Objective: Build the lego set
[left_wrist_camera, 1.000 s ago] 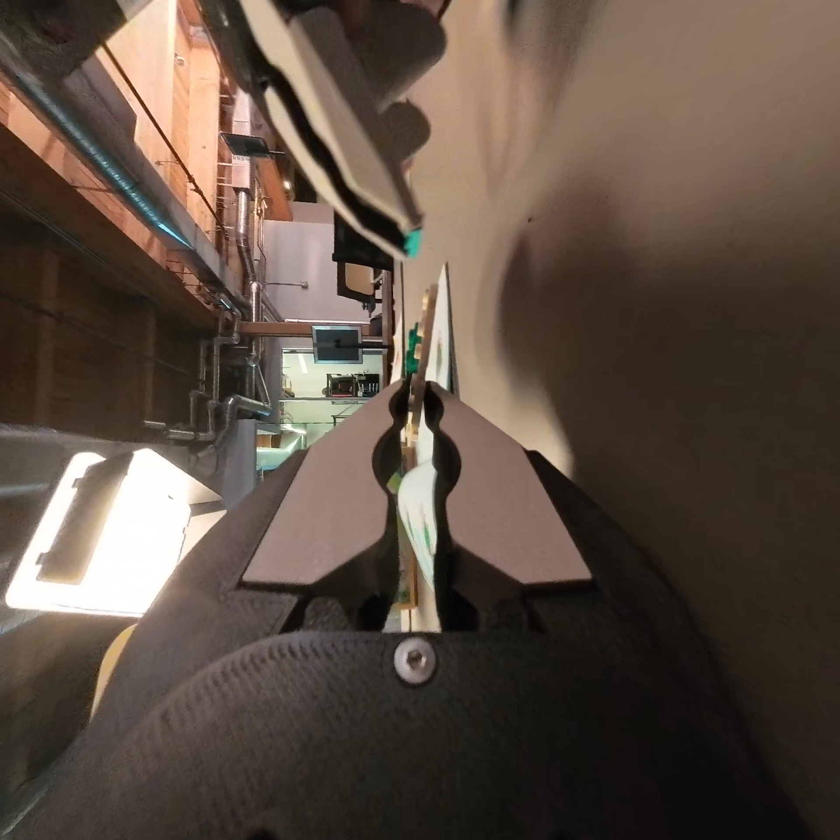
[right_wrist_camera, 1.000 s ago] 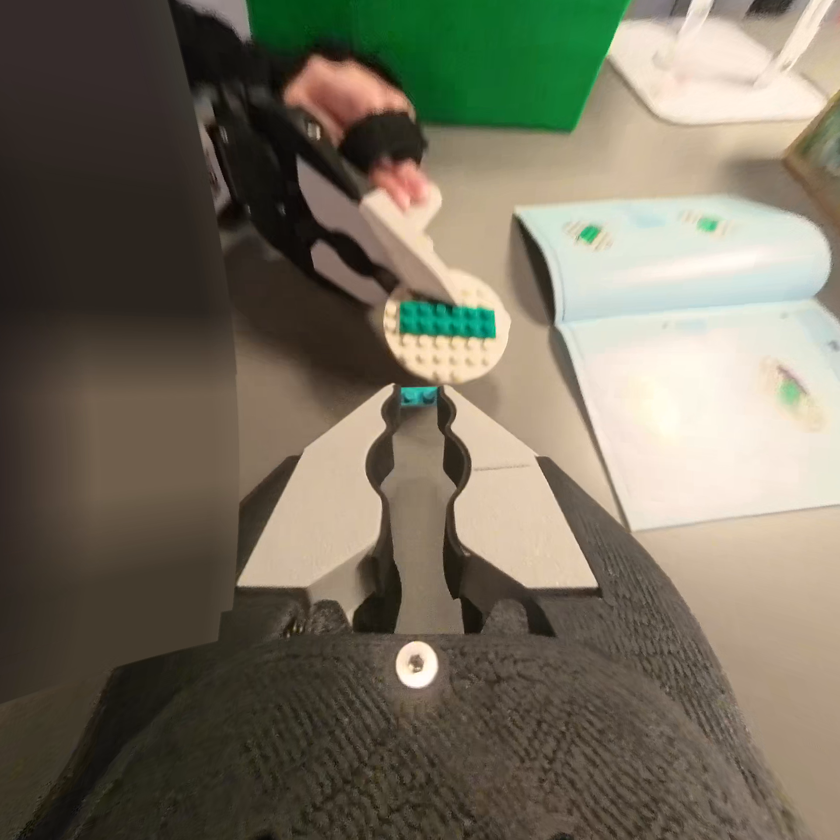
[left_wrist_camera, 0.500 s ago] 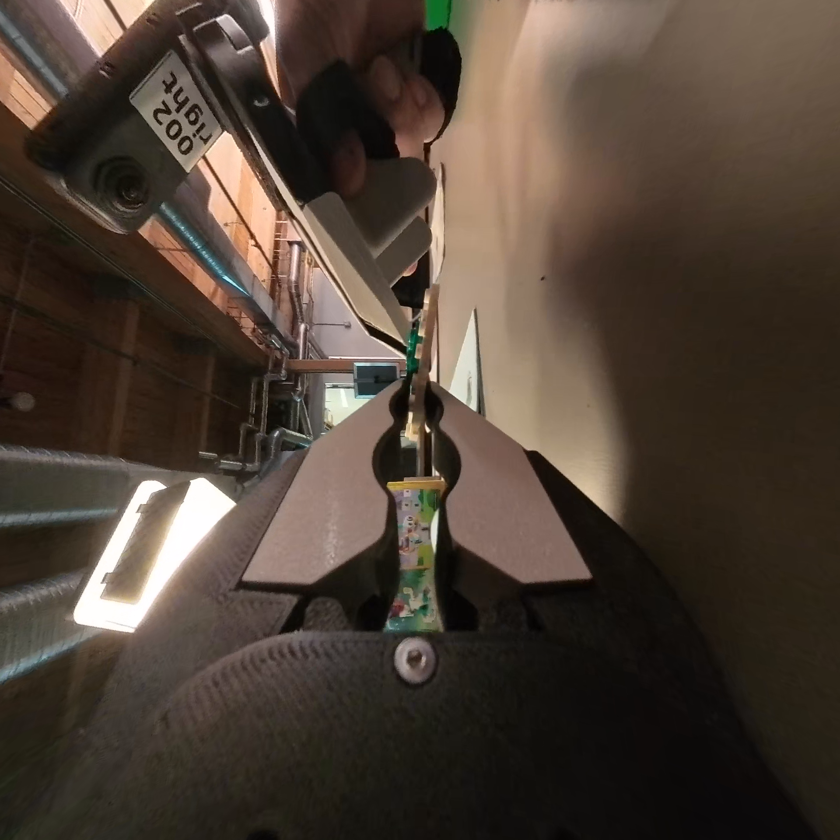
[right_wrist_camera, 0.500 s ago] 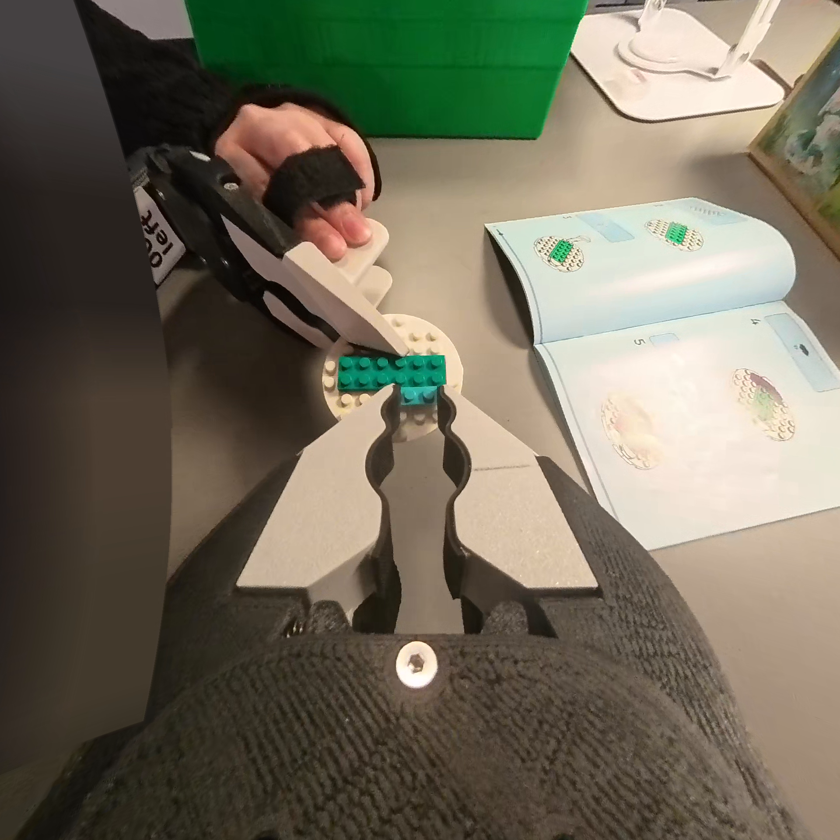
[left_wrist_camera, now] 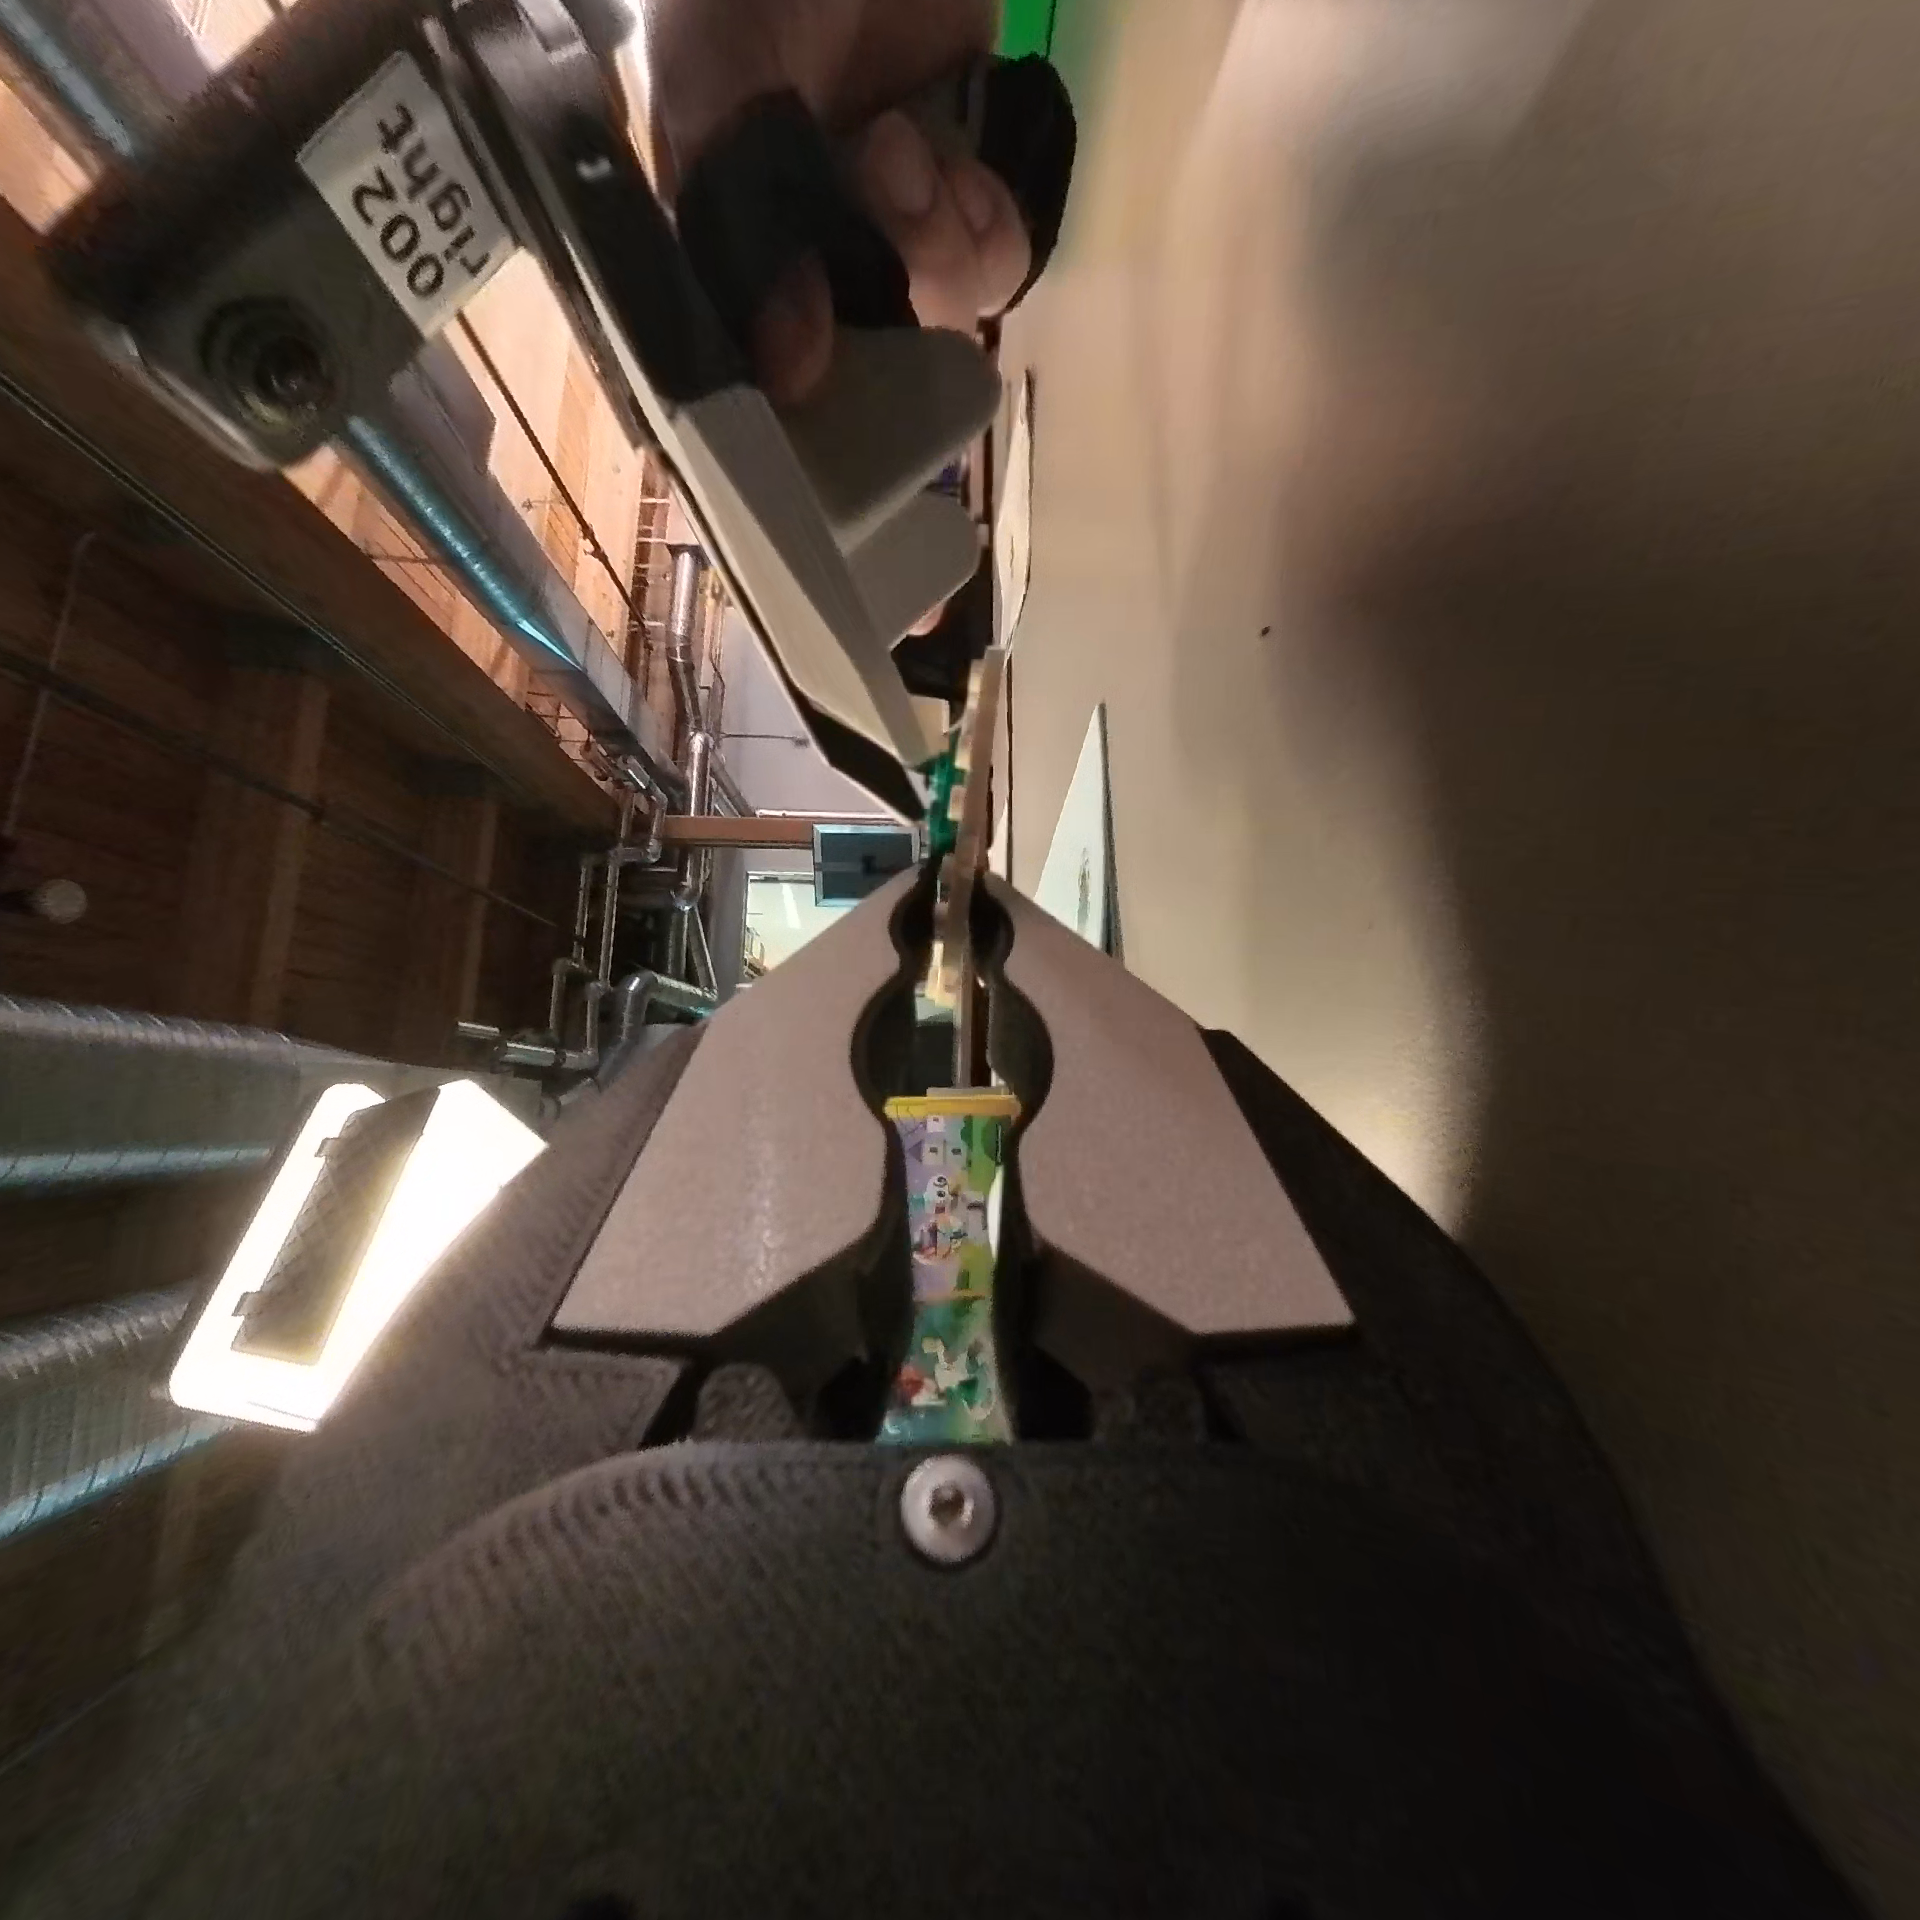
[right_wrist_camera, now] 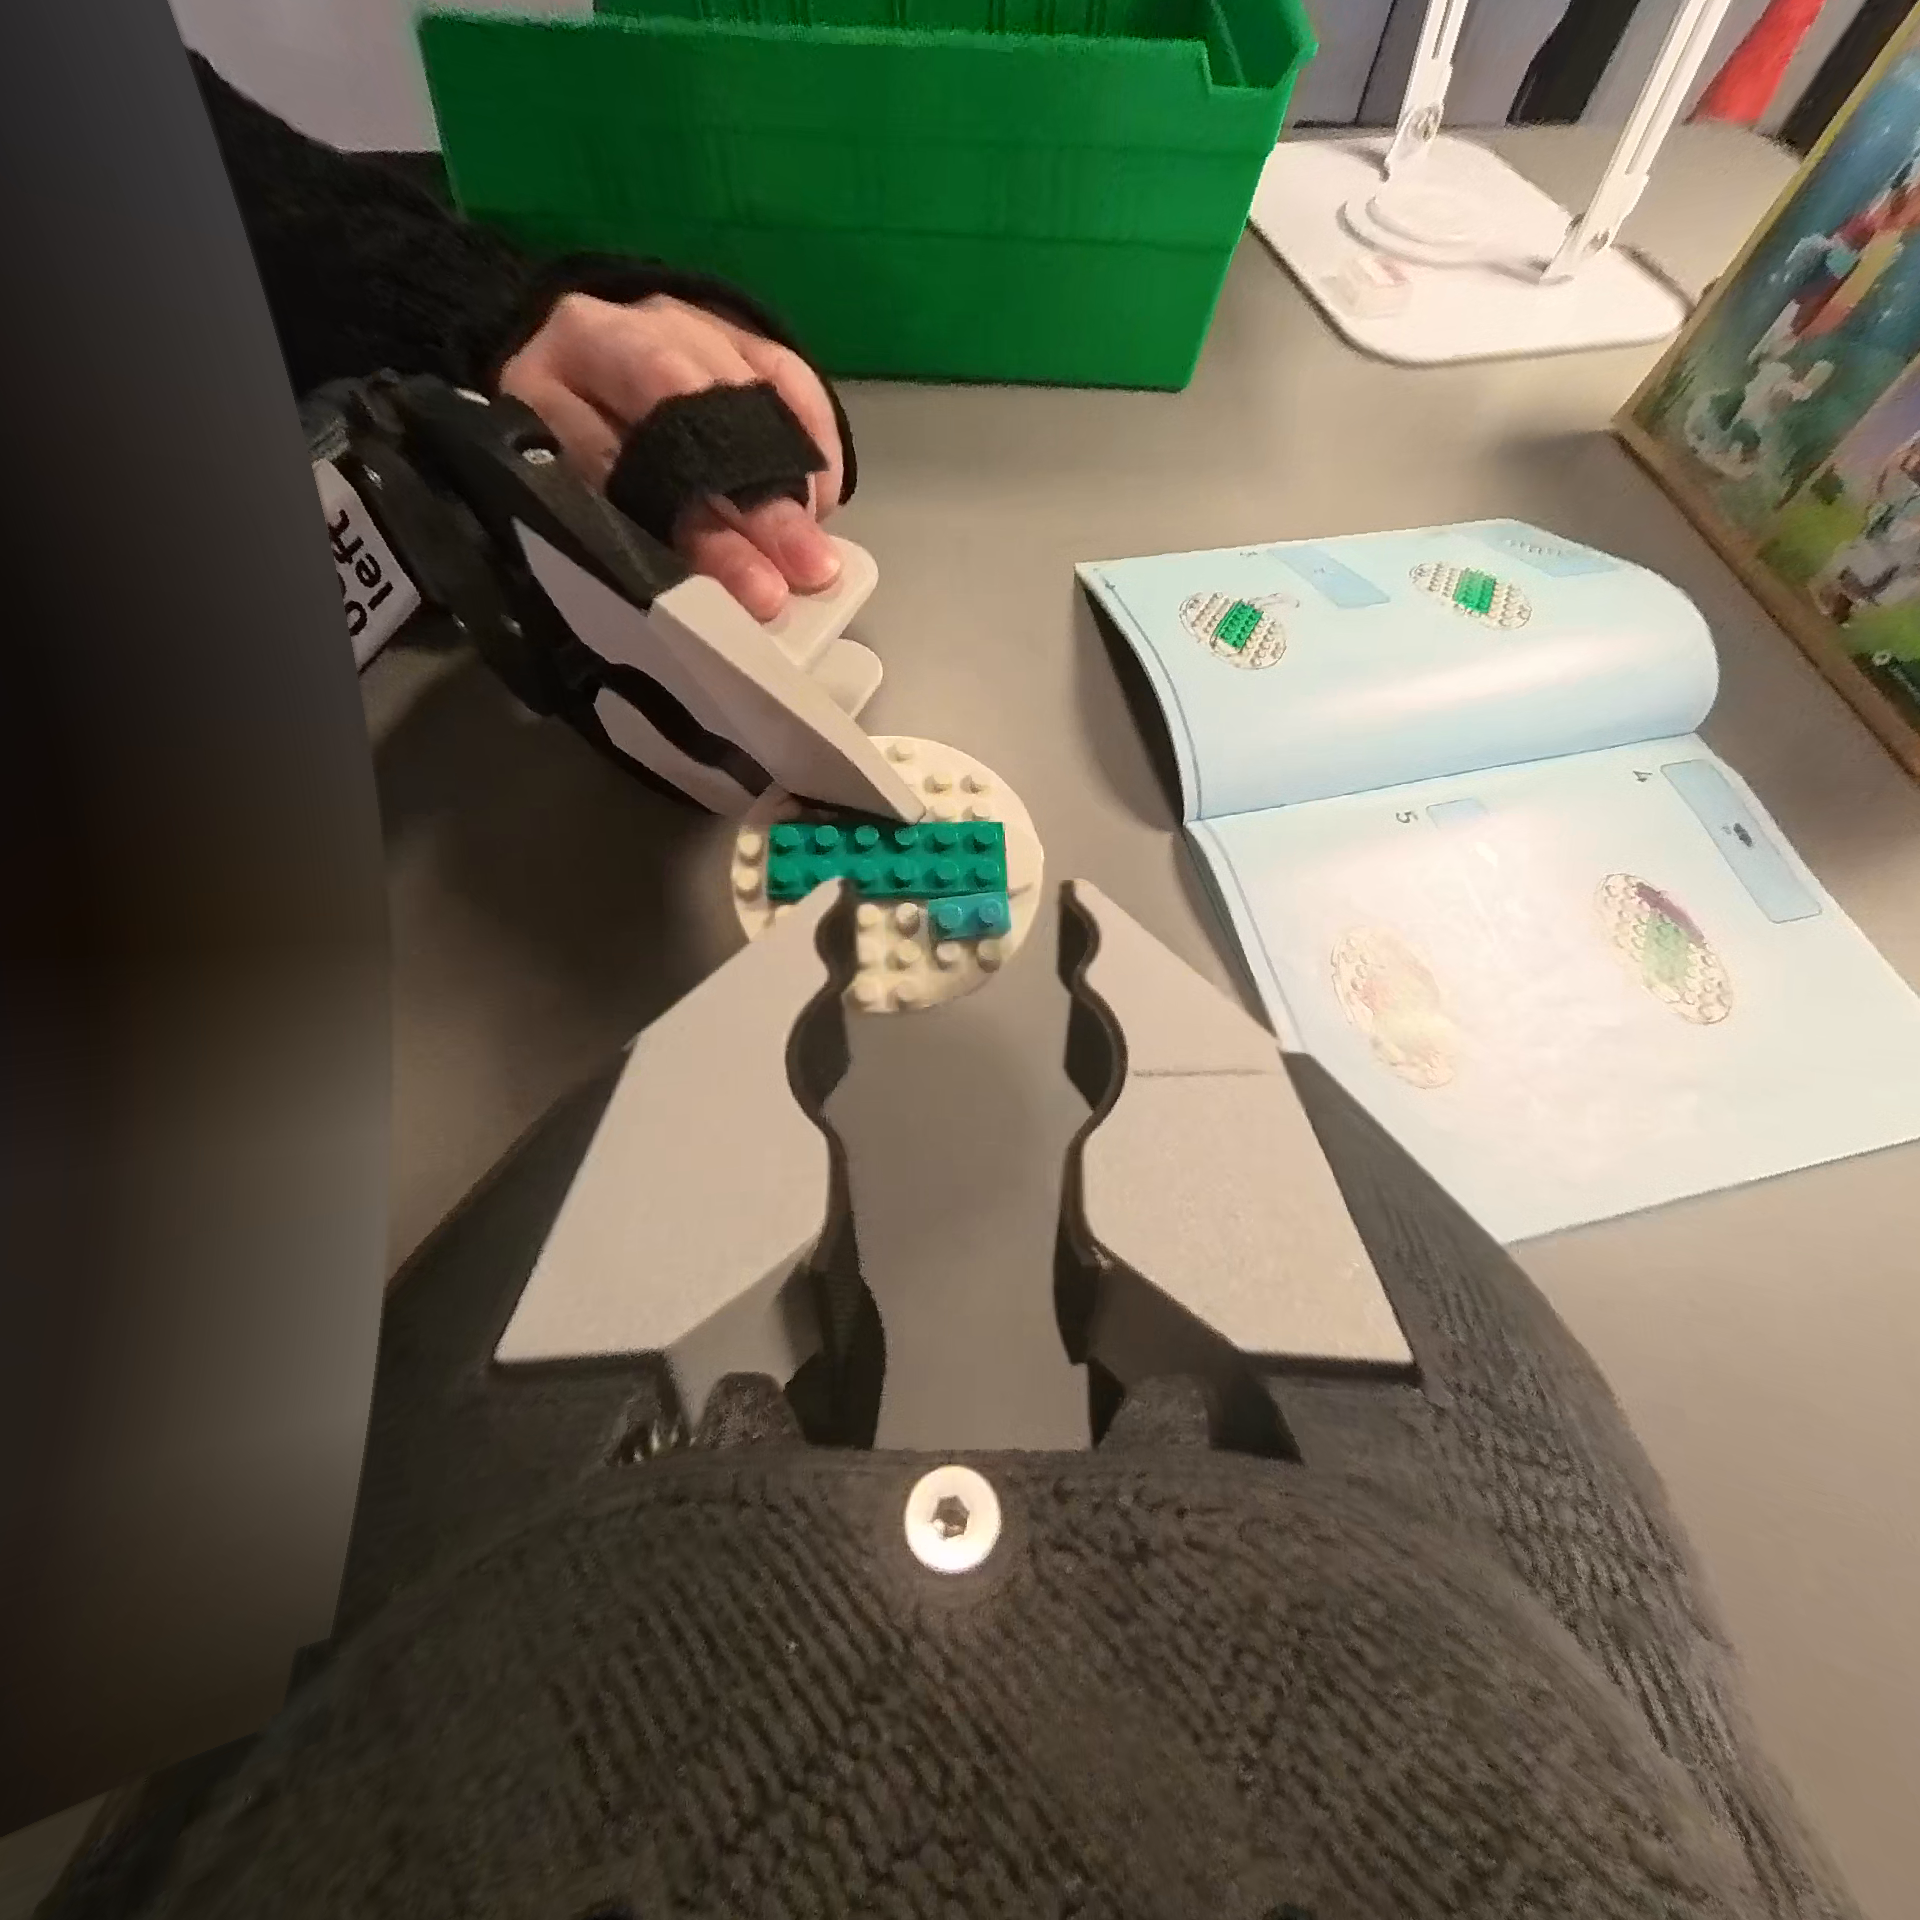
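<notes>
My left gripper [left_wrist_camera: 954,894] is clamped on the edge of the round white studded plate [right_wrist_camera: 966,977], which I see edge-on between its fingertips in the left wrist view; in the right wrist view the plate lies low over the grey table [right_wrist_camera: 1558,1455], with one left finger [right_wrist_camera: 790,727] slanting down across its far side. A long green plate [right_wrist_camera: 888,857] sits across the round plate's studs, and a small teal-blue plate [right_wrist_camera: 971,917] is seated just in front of the green one's right end, touching it. My right gripper [right_wrist_camera: 940,914] stands with its fingers spread apart and nothing between them, its tips on either side of the near part of the round plate; the left tip overlaps the plate's rim and the green plate's corner in that view. My left hand [right_wrist_camera: 675,405], with a black strap over two fingers, holds the left gripper's handle. To the right lies an open pale-blue instruction booklet [right_wrist_camera: 1507,935]. A green bin [right_wrist_camera: 852,187] stands at the back, a white stand [right_wrist_camera: 1455,270] to its right, and the picture box [right_wrist_camera: 1808,416] at the far right edge.
</notes>
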